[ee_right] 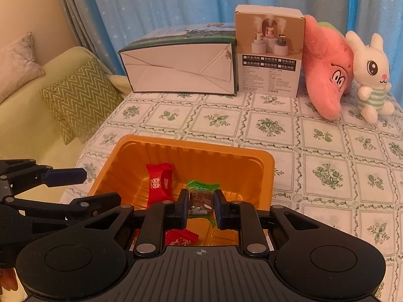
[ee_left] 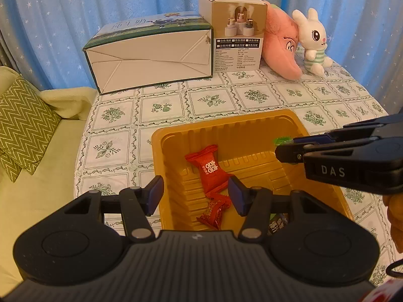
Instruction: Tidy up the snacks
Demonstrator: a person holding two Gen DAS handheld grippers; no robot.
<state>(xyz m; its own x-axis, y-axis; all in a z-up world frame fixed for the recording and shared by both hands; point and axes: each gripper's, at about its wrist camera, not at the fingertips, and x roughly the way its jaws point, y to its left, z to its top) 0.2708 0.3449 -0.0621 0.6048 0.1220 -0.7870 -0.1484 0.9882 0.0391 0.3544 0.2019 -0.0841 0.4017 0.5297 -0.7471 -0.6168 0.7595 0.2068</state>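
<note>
An orange plastic tray (ee_left: 226, 123) (ee_right: 191, 146) sits on the tablecloth. Two red wrapped candies lie inside it: a larger one (ee_left: 210, 167) (ee_right: 158, 183) and a smaller one (ee_left: 214, 211) (ee_right: 180, 236). My left gripper (ee_left: 195, 196) is open and empty, its fingers straddling the tray's near left wall above the red candies. My right gripper (ee_right: 201, 207) is shut on a green-wrapped candy (ee_right: 201, 196) and holds it over the tray; from the left wrist view it reaches in from the right (ee_left: 287, 151) with a bit of the green wrapper (ee_left: 282, 141) showing.
A long white carton (ee_left: 151, 58) (ee_right: 181, 68), a humidifier box (ee_left: 236, 32) (ee_right: 269, 52), a pink plush (ee_left: 282, 47) (ee_right: 327, 70) and a white rabbit plush (ee_left: 312, 42) (ee_right: 370, 75) stand at the table's back. A sofa with a zigzag cushion (ee_left: 22, 120) (ee_right: 78, 98) is on the left.
</note>
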